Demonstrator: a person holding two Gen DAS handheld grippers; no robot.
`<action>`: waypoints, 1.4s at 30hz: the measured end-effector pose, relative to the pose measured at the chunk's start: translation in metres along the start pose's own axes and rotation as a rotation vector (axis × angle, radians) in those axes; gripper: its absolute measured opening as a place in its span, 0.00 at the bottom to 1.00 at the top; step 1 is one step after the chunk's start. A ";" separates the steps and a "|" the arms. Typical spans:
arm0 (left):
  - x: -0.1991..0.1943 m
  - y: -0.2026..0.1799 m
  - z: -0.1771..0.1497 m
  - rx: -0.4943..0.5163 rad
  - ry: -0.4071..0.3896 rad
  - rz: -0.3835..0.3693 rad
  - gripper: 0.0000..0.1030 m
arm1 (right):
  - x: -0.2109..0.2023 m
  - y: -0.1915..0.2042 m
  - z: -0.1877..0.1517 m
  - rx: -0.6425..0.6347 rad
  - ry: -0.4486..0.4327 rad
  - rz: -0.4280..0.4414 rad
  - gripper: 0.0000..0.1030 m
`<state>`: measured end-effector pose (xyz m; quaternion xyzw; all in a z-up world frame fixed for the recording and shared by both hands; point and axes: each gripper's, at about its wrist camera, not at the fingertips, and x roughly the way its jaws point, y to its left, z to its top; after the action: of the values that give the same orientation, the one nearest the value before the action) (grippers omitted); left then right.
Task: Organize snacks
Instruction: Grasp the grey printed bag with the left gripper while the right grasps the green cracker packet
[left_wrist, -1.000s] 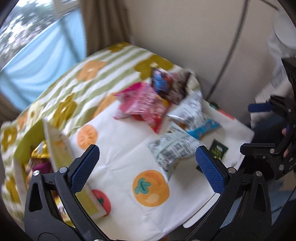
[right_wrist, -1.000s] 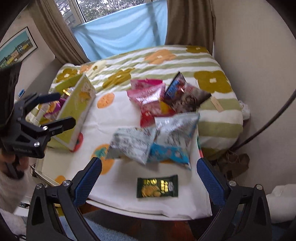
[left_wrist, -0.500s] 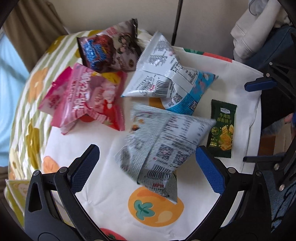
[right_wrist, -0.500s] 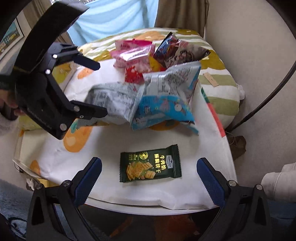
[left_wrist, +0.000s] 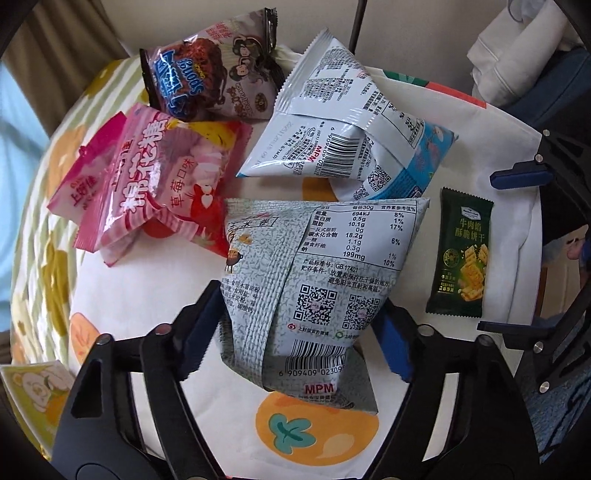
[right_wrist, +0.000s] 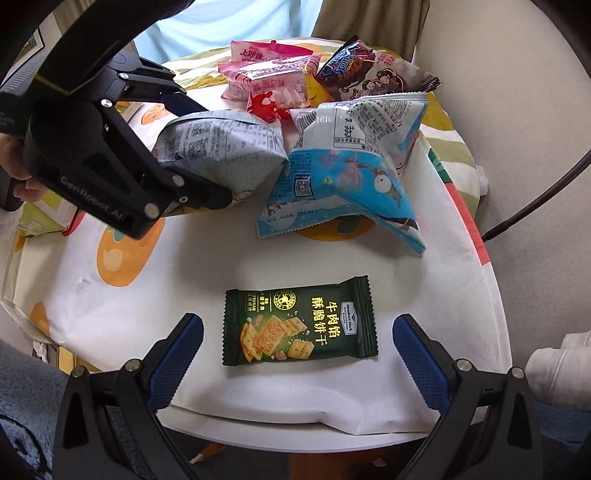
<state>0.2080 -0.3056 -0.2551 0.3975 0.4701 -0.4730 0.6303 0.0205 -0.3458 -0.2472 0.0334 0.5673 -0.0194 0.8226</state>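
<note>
My left hand-held gripper (left_wrist: 295, 328) pinches the grey snack bag (left_wrist: 314, 280) over the bench (right_wrist: 332, 258); next I lift it clear. My right hand-held gripper (right_wrist: 297, 360) gapes, green cracker packet (right_wrist: 299, 321) at twelve o'clock.

Left gripper (left_wrist: 295, 332) pads: mostly hidden behind the grey snack bag (left_wrist: 314, 280) — only blue slivers show either side.
Grey bag front: turned away; only the back print shows.
Yellow box (left_wrist: 33, 391): cut off by the left wrist view's edge, contents unseen.
White-and-blue bag (right_wrist: 343, 173): its far part is tucked behind the grey bag.
Pink marshmallow bags (left_wrist: 147, 184): overlapped — count unclear.
Right gripper (right_wrist: 295, 354) body: cut off at the bottom edge.
</note>
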 end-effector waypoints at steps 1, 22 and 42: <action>0.000 0.000 0.001 -0.003 0.000 0.002 0.62 | 0.001 0.000 -0.001 -0.002 0.002 -0.002 0.99; -0.028 0.011 -0.020 -0.088 -0.027 0.027 0.60 | 0.031 0.015 -0.004 -0.121 0.050 -0.031 0.99; -0.052 0.021 -0.061 -0.308 -0.051 0.051 0.60 | 0.031 0.025 -0.012 -0.193 0.014 0.028 0.72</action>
<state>0.2096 -0.2313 -0.2186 0.2956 0.5107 -0.3891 0.7074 0.0223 -0.3201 -0.2796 -0.0378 0.5718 0.0468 0.8182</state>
